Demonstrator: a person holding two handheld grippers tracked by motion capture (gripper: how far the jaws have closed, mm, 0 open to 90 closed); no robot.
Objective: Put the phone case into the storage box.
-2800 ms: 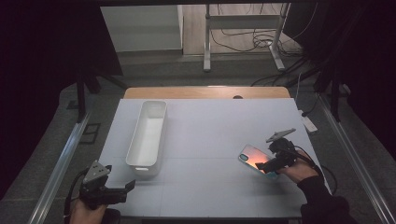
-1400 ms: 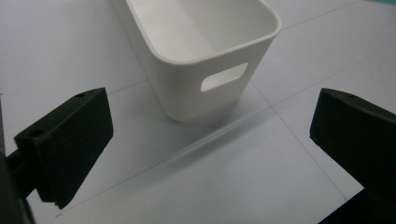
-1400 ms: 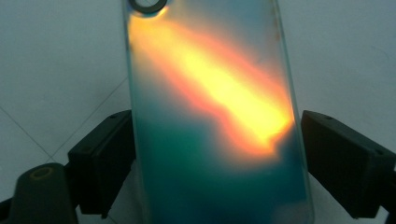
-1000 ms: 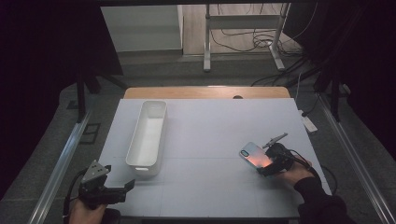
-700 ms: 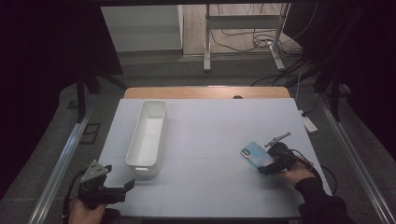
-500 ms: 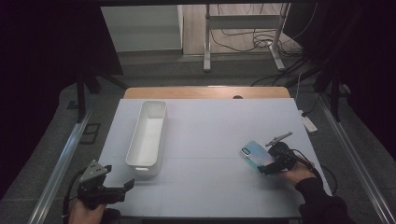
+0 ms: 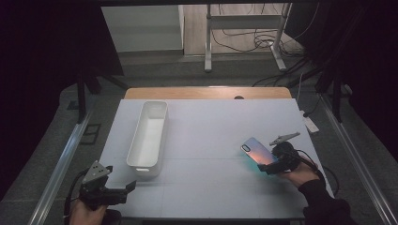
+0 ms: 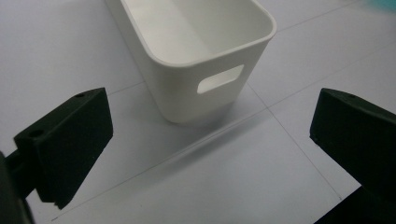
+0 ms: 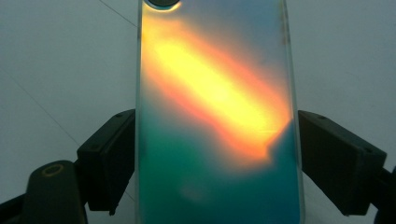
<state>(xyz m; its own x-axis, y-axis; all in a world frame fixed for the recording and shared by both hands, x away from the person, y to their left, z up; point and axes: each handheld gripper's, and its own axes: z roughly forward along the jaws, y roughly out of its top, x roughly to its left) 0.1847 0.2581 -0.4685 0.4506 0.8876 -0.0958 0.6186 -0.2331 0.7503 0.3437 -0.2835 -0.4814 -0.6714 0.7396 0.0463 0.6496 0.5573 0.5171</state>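
The right hand-held gripper (image 7: 272, 165) has tightened on the phone (image 7: 257, 151): its jaws now press flat against the two long edges, as the right gripper view makes plain, where the phone (image 9: 217, 116) stands up between them with its shiny back glowing orange over teal. A few seconds ago the phone sat nearer the person, tilted and catching a pinkish light; now it points up and away over the right side of the surface (image 7: 211, 136), its far end lifted. I'd say the grip is settled and the phone is ready to be carried, likely toward the white bin (image 7: 149, 133) well off to the left. The left hand-held gripper (image 7: 119, 190) waits at the near left corner, jaws wide apart, nothing between them, facing the bin's near end (image 8: 205, 70).
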